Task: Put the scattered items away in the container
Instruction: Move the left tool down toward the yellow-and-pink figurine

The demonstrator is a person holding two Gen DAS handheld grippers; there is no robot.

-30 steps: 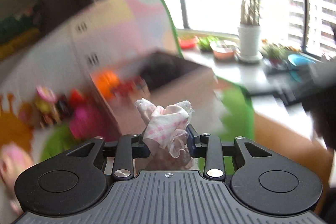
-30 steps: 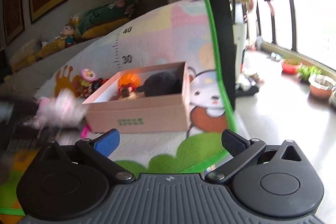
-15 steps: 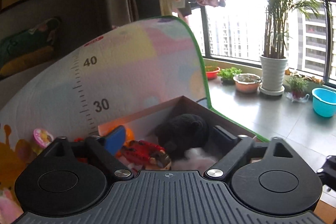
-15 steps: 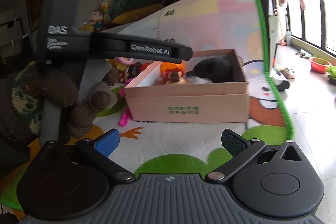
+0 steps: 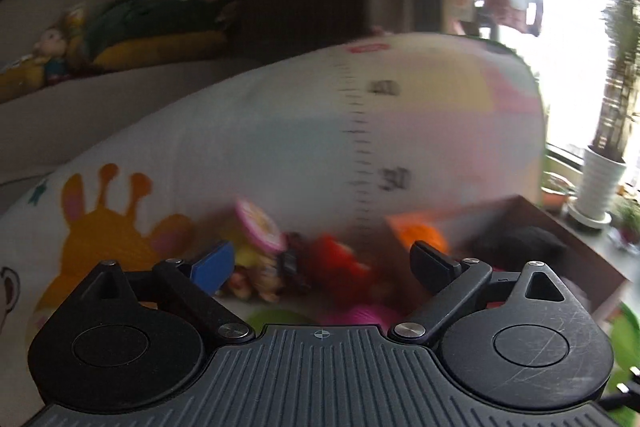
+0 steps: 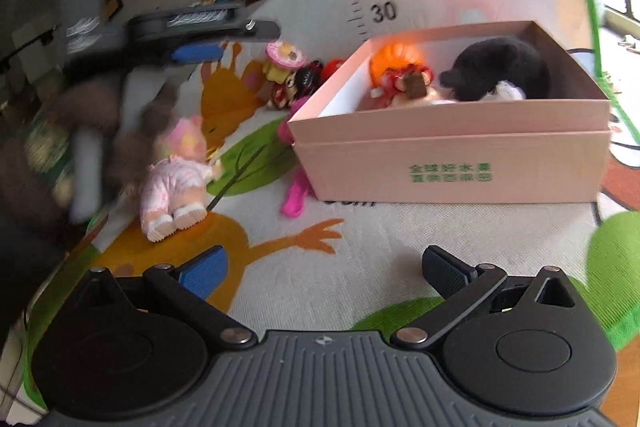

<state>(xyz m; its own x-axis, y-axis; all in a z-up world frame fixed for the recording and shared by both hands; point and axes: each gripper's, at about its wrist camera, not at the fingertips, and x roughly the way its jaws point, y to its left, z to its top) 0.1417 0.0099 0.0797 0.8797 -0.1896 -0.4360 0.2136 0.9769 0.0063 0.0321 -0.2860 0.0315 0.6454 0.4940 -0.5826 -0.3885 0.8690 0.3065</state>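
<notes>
The pink cardboard box (image 6: 452, 163) stands on the play mat (image 6: 360, 235) and holds an orange-haired doll (image 6: 396, 67), a black plush (image 6: 496, 67) and a bit of white cloth (image 6: 508, 91). On the mat to its left lie a pink doll (image 6: 176, 179) and a magenta toy (image 6: 296, 195). Small dolls (image 6: 292, 67) cluster behind the box's left corner. My right gripper (image 6: 324, 271) is open and empty, low over the mat in front of the box. My left gripper (image 5: 322, 263) is open and empty, facing blurred dolls (image 5: 264, 231), with the box (image 5: 580, 247) to its right.
The mat curls up into a wall (image 5: 360, 131) behind the toys. A ledge with plush toys (image 5: 152, 23) runs above it. A potted plant (image 5: 600, 183) stands by the window at the right. A gloved hand (image 6: 100, 115) holds the left gripper (image 6: 224, 41) at the left.
The left gripper let the pink checked cloth go over the box, opened, and swung left toward the dolls behind it. The right gripper came lower and nearer the mat.
</notes>
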